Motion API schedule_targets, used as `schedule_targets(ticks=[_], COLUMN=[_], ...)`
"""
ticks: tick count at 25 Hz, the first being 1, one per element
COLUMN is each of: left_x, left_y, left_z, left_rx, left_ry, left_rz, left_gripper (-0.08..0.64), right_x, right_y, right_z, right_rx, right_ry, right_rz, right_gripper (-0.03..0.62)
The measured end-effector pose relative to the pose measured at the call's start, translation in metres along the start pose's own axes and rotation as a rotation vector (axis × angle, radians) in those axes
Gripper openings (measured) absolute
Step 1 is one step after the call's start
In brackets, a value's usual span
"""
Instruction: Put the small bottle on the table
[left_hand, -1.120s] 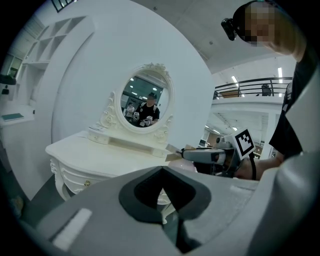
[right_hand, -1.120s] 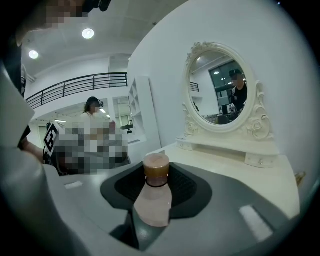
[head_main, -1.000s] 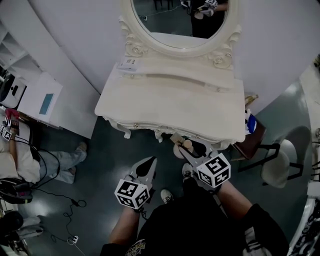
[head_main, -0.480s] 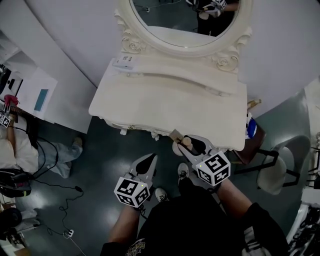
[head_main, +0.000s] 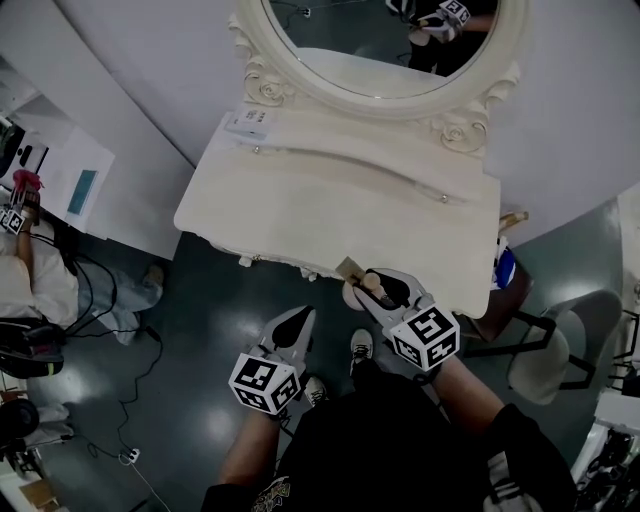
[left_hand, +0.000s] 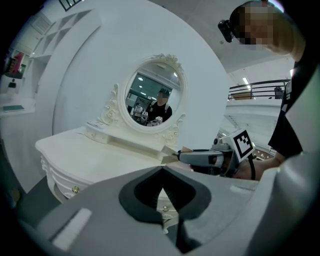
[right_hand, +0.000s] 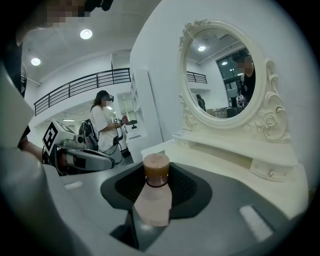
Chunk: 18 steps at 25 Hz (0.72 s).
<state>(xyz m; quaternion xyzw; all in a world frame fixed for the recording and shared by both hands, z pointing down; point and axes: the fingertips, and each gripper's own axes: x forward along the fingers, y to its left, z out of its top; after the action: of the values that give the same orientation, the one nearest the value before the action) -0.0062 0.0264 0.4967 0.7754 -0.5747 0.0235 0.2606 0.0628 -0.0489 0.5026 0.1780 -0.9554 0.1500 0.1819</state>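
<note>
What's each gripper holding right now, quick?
Left gripper: closed, fingers together, holding nothing.
Right gripper: closed on the small bottle.

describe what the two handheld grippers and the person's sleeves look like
The left gripper and right gripper match: pale grey shells tapering to pointed jaws, lined inside with black pads. Each carries a white cube printed with black square markers at its rear. The person wears a black top with short sleeves.
</note>
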Motion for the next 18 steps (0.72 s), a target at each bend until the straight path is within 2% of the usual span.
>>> schedule_targets(ticks=[18], left_x=[0.018], left_y=[-0.008], left_z=[0.020], left_rx=[0.022], left_ry=[-0.025], left_rz=[0.108], left_gripper=[0.000], right_x=[0.000], right_y=[-0.033], right_z=[0.017], right_rx=[-0.011], right_ry=[-0.020], right_rz=[0.080], right_gripper=[0.167])
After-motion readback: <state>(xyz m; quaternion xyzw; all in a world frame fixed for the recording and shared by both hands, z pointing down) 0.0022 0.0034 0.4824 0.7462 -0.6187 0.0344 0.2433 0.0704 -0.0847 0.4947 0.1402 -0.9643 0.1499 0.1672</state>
